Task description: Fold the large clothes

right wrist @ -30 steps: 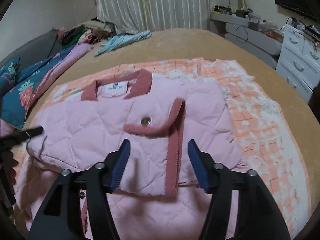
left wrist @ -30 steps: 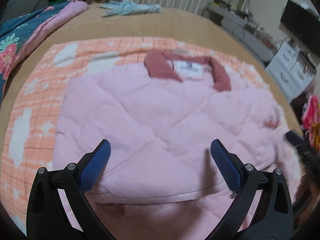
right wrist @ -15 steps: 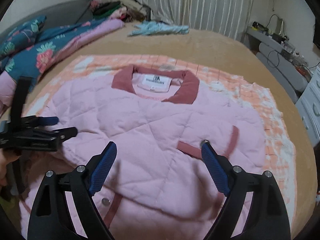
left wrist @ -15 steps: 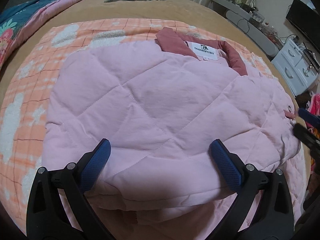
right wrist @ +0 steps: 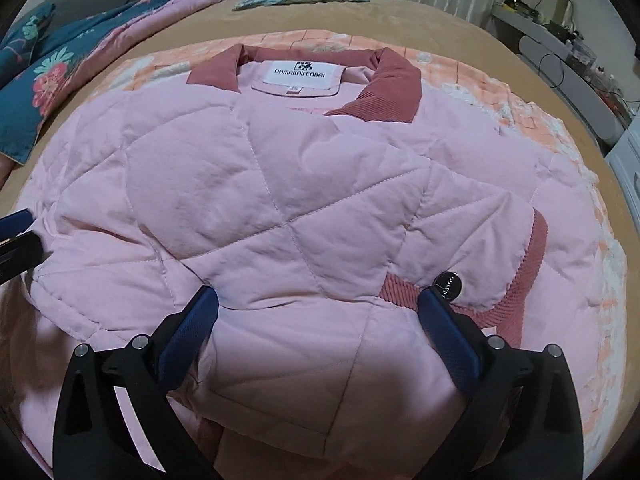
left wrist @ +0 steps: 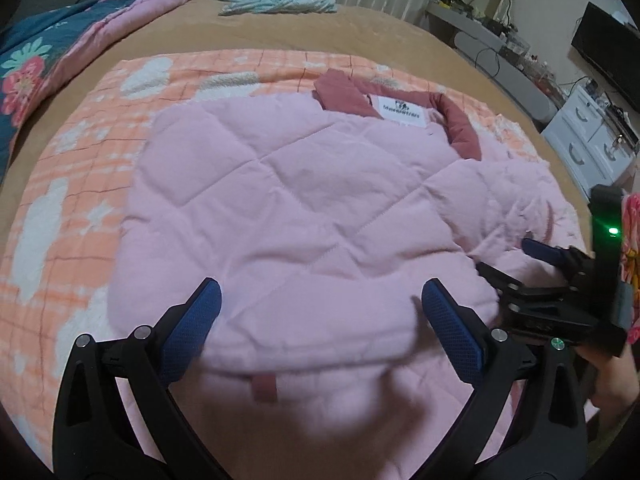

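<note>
Right wrist view: right gripper (right wrist: 318, 304) is hanging low over the near fold of the pink quilted jacket (right wrist: 256, 184), jaws spread wide after just opening, nothing pinched between them, puffy fabric bulging up into the gap. Left gripper (left wrist: 322, 308) is likewise standing apart over the jacket's near edge, clamping nothing. Jacket is lying partly folded on an orange checked blanket (left wrist: 80, 160) on the bed, sleeves tucked across the front. It is looking soft, padded and light, likely springing back when pressed; best taken at the doubled near edge or the ribbed cuff (right wrist: 532, 256), where the pads get bite. Pale pink diamond quilting, dusty-red collar (right wrist: 396, 84), white label, metal snap (right wrist: 448, 286) showing.
</note>
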Tool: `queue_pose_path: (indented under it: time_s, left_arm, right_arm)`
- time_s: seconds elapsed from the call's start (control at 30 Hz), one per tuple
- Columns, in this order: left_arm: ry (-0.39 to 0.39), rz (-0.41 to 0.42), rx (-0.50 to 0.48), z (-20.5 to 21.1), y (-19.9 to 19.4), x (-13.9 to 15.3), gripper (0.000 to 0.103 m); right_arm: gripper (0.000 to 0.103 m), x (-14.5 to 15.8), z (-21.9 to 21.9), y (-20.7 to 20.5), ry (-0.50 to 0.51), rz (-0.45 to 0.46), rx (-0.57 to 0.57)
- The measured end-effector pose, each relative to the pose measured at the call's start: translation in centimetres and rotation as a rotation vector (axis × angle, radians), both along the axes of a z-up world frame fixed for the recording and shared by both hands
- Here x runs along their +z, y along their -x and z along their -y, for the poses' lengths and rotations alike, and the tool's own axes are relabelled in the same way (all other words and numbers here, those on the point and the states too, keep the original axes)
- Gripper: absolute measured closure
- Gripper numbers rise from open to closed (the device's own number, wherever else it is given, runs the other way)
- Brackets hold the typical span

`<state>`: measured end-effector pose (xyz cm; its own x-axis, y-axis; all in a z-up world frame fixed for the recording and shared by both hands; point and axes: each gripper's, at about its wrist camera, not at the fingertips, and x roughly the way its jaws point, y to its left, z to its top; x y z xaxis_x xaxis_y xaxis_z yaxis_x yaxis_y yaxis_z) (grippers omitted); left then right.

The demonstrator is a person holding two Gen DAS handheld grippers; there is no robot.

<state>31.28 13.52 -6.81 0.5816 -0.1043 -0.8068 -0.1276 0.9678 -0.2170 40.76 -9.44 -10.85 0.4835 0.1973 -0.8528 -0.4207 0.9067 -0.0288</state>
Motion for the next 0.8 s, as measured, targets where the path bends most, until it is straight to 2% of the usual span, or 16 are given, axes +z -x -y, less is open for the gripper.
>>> queue_pose_path:
  time_s: [0.13,0.43,0.67,0.8]
  left_arm:
    - [0.043,0.019,-0.001,-0.3,2.2,1.4,0.009]
    - [0.052,0.066,-0.003,0.4,6.0,3.2,0.009]
    - [0.064,0.094,-0.017,1.2,8.8,4.4,0.009]
    - [0.066,0.115,-0.017,1.5,10.1,5.3,0.009]
  right_arm:
    - [0.004,1.4,0.8,1.8,-0.036,0.036,-0.021]
    - [0.004,7.0,4.7,10.0,-0.182,0.139,-0.012]
    - [0.004,9.0,7.4,14.5,-0.266,0.148,-0.060]
    - [0.004,9.8,8.7,16.2,-0.278,0.156,-0.084]
